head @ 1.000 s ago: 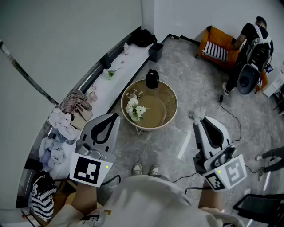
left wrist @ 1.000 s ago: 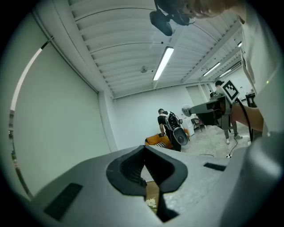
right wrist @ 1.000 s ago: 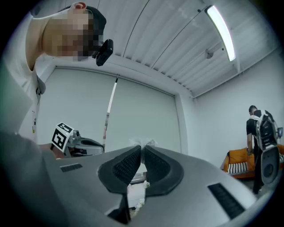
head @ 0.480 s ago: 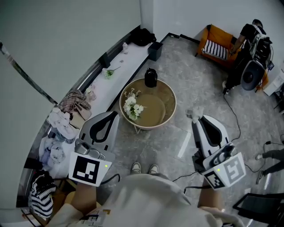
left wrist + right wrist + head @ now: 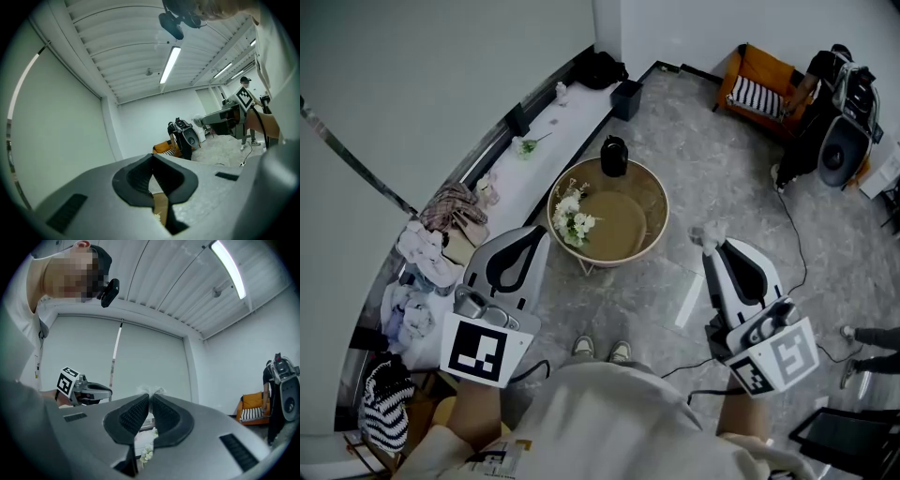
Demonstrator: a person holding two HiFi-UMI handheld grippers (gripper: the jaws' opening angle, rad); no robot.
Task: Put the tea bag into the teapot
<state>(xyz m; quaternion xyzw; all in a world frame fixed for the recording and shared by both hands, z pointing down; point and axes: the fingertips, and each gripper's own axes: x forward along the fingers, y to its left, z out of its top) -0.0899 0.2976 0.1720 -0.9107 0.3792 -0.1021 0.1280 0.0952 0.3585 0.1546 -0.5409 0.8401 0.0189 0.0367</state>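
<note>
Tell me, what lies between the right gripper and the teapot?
Between the right gripper and the teapot lie only bare floor and bare table; the flowers stand aside. The head view shows it.

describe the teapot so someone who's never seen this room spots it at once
Find the round tan table in the middle of the grey floor. The teapot stands on its far edge. It is the only dark, squat thing there; its neighbour is a bunch of white flowers.

No legible text or numbers
</note>
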